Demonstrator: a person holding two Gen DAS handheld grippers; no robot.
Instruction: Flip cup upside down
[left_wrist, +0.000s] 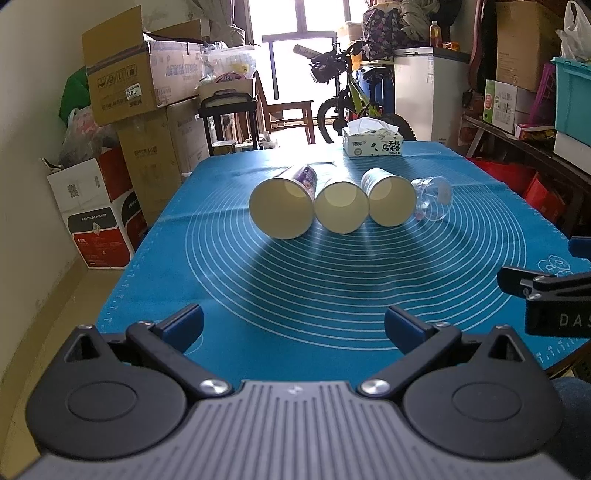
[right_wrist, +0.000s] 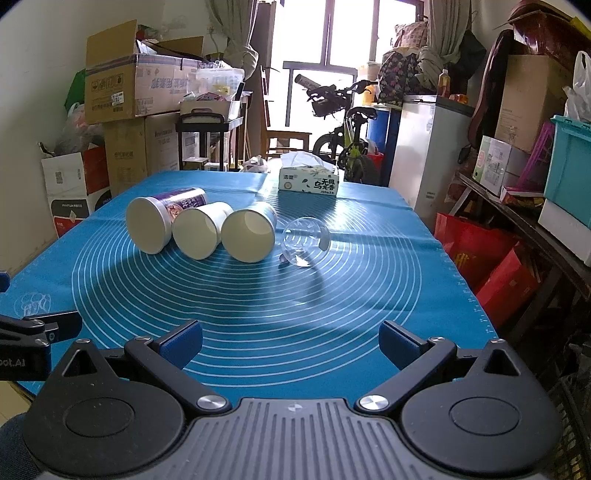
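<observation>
Three paper cups lie on their sides in a row on the blue mat (left_wrist: 332, 288), mouths toward me: a purple-printed cup (left_wrist: 282, 205) (right_wrist: 157, 225), a plain white cup (left_wrist: 341, 206) (right_wrist: 199, 234) and a green-printed cup (left_wrist: 391, 201) (right_wrist: 249, 234). A clear plastic cup (left_wrist: 434, 197) (right_wrist: 304, 242) lies on its side at the right end. My left gripper (left_wrist: 293, 328) is open and empty, well short of the cups. My right gripper (right_wrist: 291, 339) is open and empty too; it also shows in the left wrist view (left_wrist: 543, 286).
A tissue box (left_wrist: 373, 138) (right_wrist: 308, 181) stands at the mat's far edge. Cardboard boxes (left_wrist: 147, 85) are stacked left of the table. A bicycle (left_wrist: 351, 99) and a white cabinet (left_wrist: 428, 92) stand behind it. Shelves with bins (right_wrist: 569, 162) line the right side.
</observation>
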